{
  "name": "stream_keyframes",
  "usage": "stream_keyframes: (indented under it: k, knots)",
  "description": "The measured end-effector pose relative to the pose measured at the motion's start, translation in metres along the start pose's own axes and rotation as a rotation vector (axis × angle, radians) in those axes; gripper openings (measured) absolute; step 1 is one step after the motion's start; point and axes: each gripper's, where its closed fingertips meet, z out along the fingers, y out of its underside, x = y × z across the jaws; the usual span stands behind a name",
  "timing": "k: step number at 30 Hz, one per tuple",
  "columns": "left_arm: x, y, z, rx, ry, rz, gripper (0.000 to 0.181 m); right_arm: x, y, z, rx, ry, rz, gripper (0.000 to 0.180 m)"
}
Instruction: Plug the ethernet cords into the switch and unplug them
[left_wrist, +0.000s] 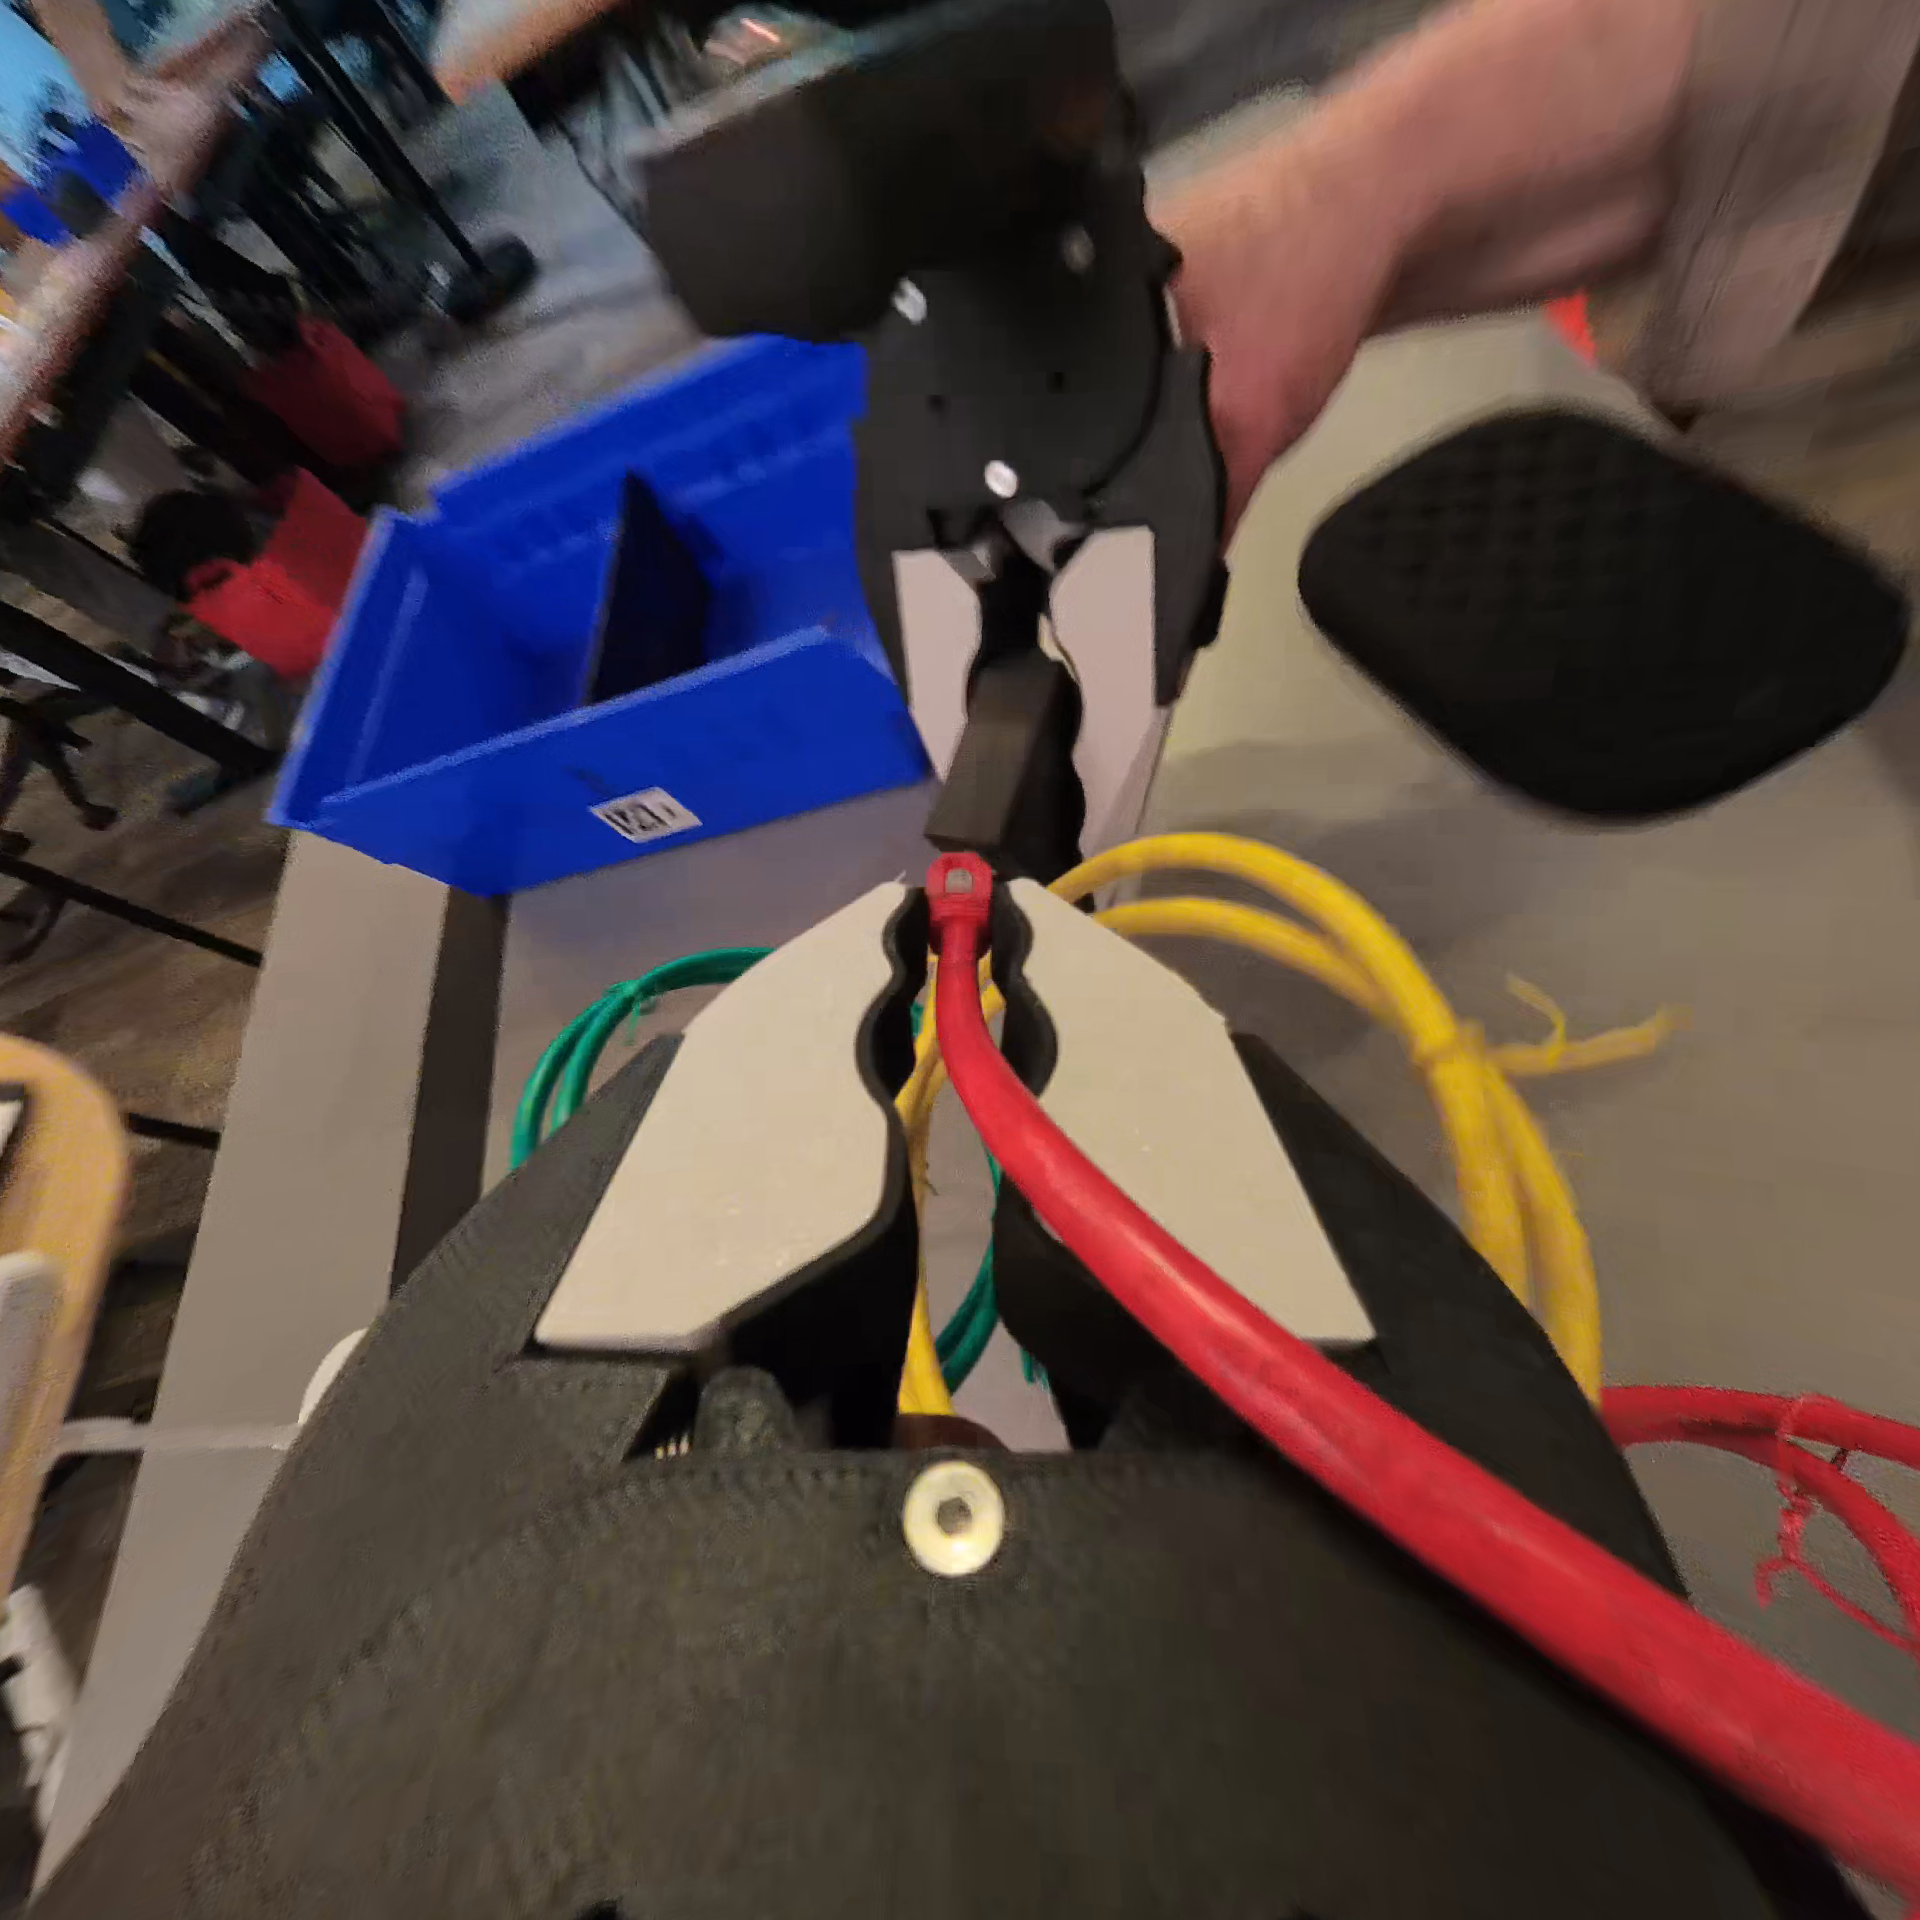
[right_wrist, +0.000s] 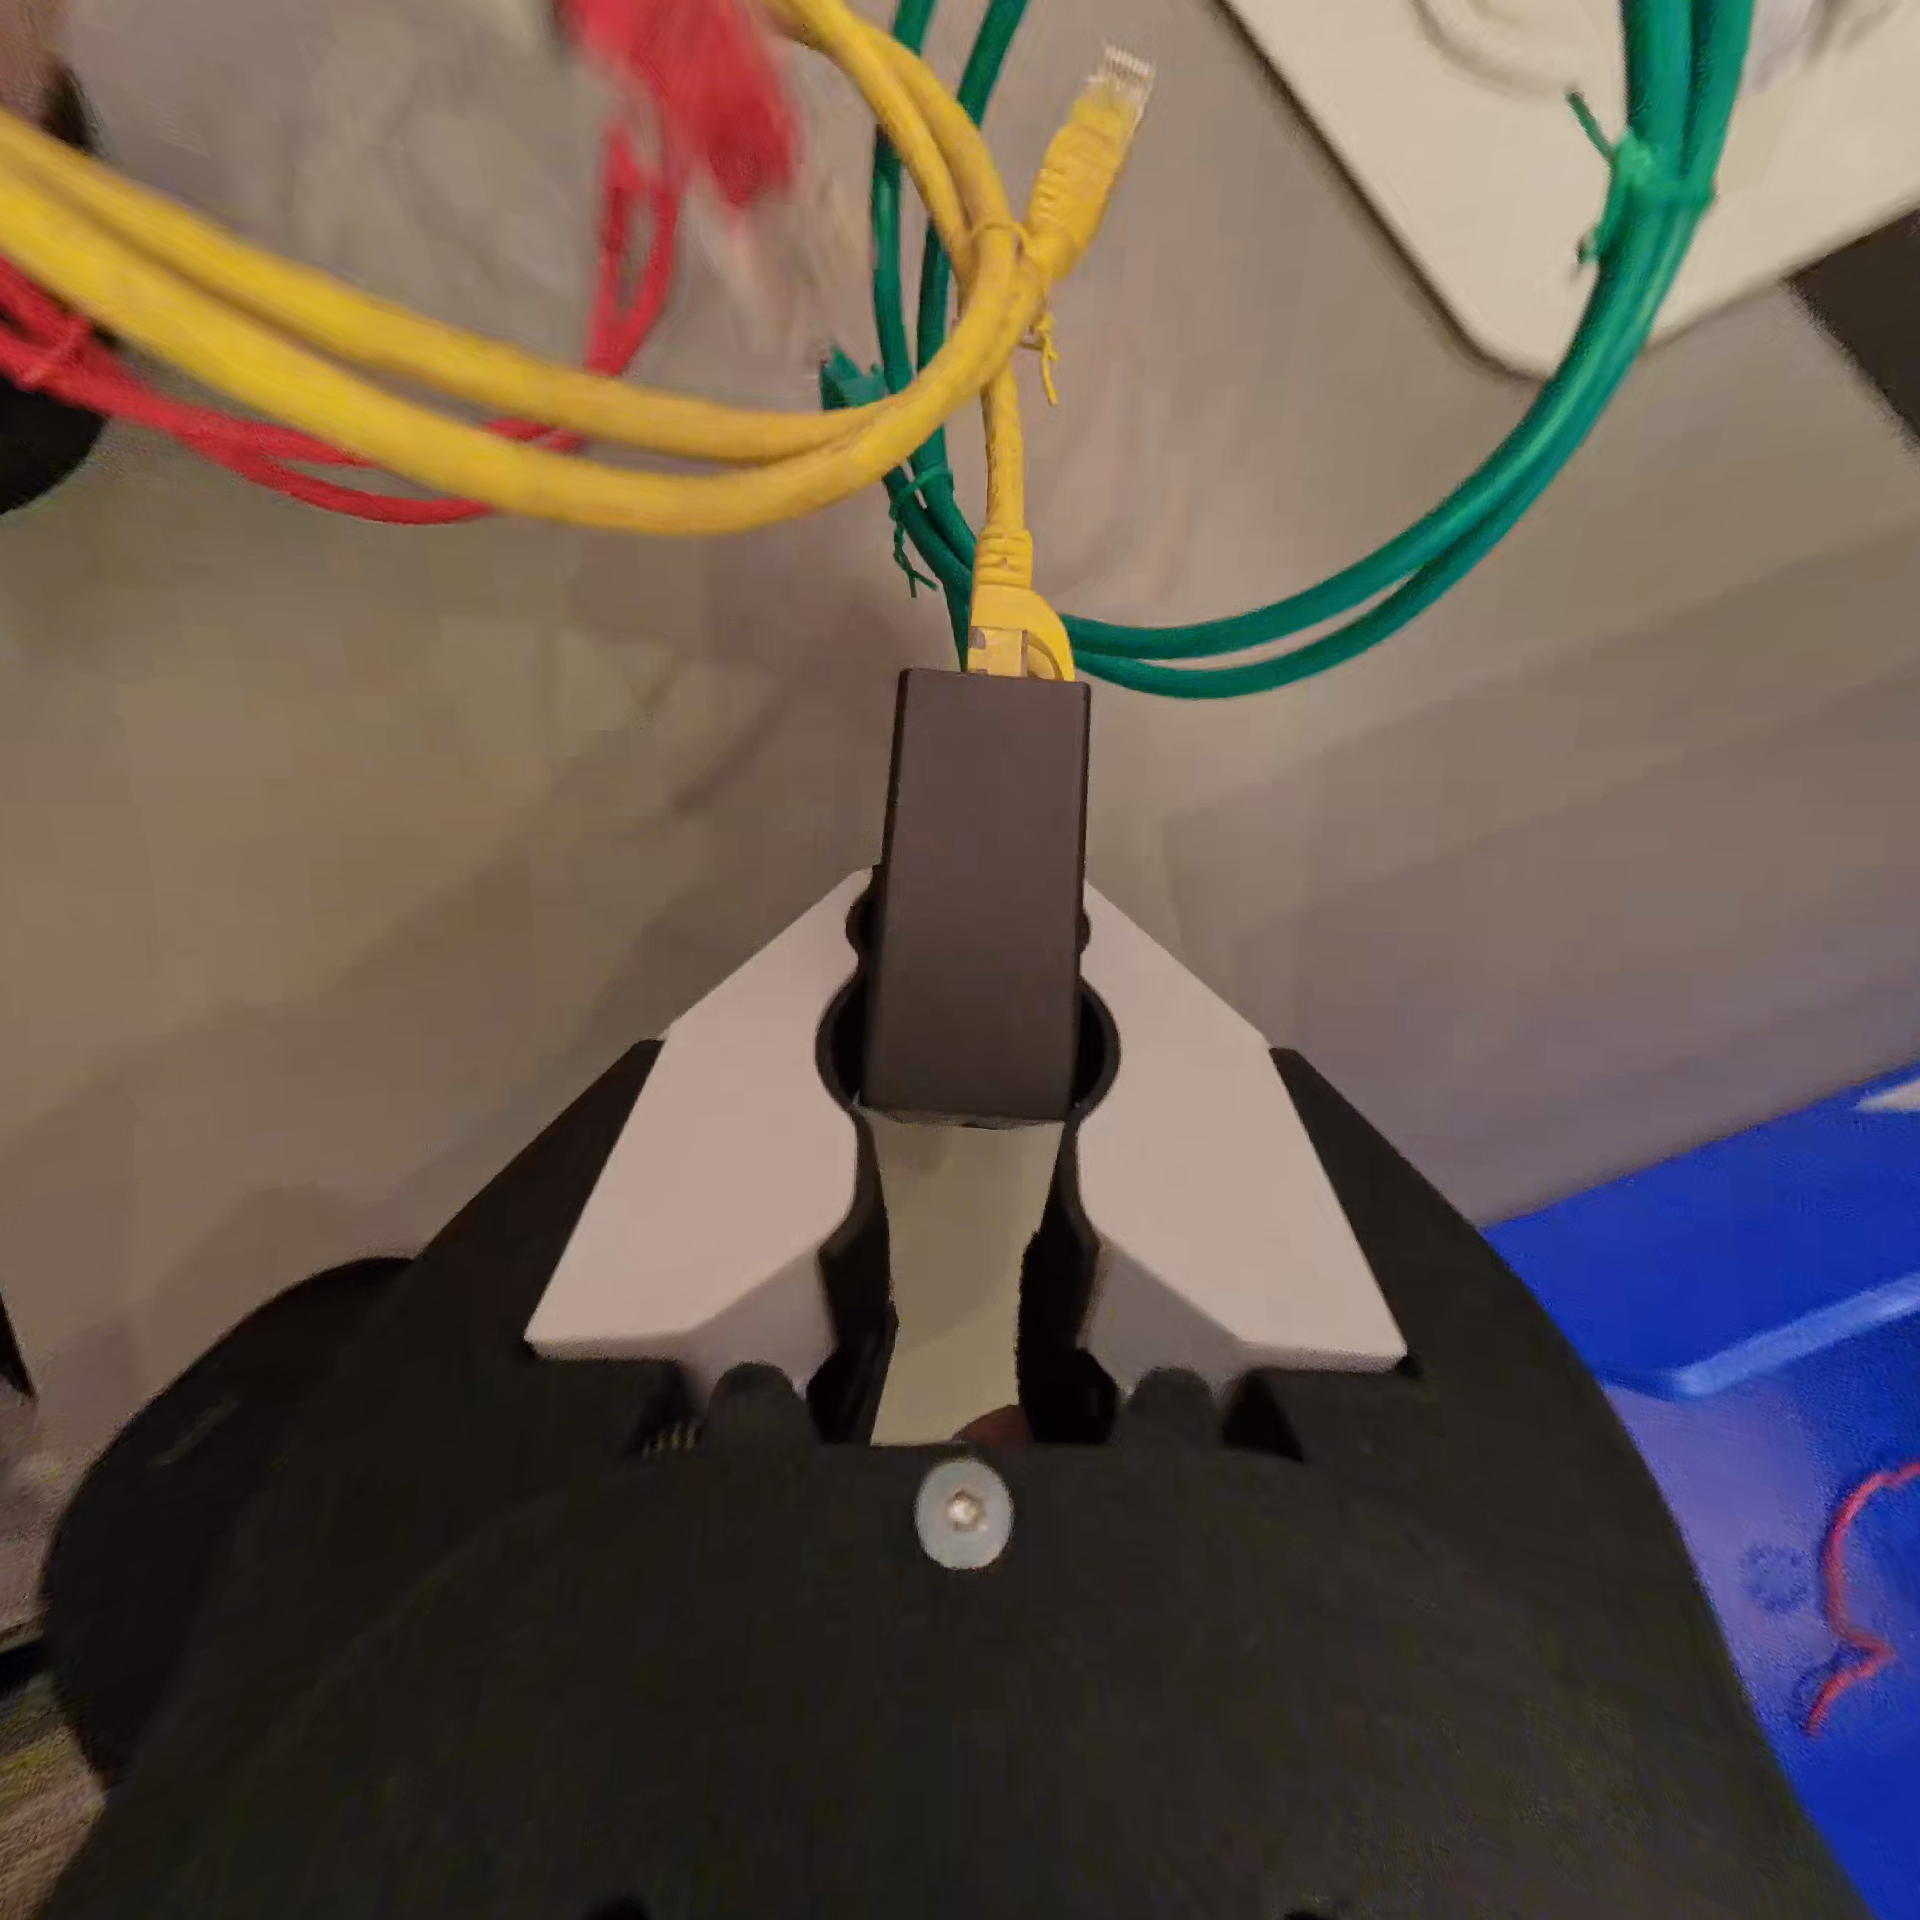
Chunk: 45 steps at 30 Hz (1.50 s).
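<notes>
Only a sticker, blue bin.

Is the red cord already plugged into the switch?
No, the red cord's plug sits pinched in the left gripper, short of the switch.

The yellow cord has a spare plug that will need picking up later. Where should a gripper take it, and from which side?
Take the free yellow plug by its ribbed boot just behind the clear tip, jaws across its two flat sides, coming from the cable end. The tip's contacts stay clear, and it lies loose on the table.
</notes>
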Motion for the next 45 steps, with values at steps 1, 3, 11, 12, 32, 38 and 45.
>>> stream_keyframes:
  k: [1, 3, 11, 12, 32, 38, 45]
  knots:
    - [-0.008, -0.009, -0.012, 0.057, -0.033, -0.022, 0.012, -0.001, -0.005, -0.006, 0.044, -0.008, -0.023, 0.027]
    - [-0.023, -0.02, -0.037, 0.142, -0.096, -0.06, 0.012, -0.001, -0.016, -0.018, 0.121, -0.022, -0.02, 0.027]
    - [-0.081, -0.019, -0.135, 0.399, -0.364, -0.233, 0.011, 0.014, -0.083, -0.088, 0.324, 0.308, -0.396, 0.027]
    - [-0.084, -0.018, -0.143, 0.432, -0.372, -0.254, 0.011, 0.016, -0.091, -0.097, 0.298, 0.407, -0.477, 0.026]
    - [-0.067, -0.025, -0.105, 0.496, -0.088, -0.404, 0.012, -0.073, -0.186, -0.124, 0.379, 0.792, -1.195, 0.026]
    - [-0.044, -0.052, -0.079, 0.5, 0.045, -0.43, 0.012, -0.046, -0.179, -0.106, 0.359, 0.782, -1.136, 0.027]
    - [-0.056, -0.045, -0.074, 0.436, -0.065, -0.454, 0.012, -0.019, -0.17, -0.098, 0.267, 0.795, -1.012, 0.028]
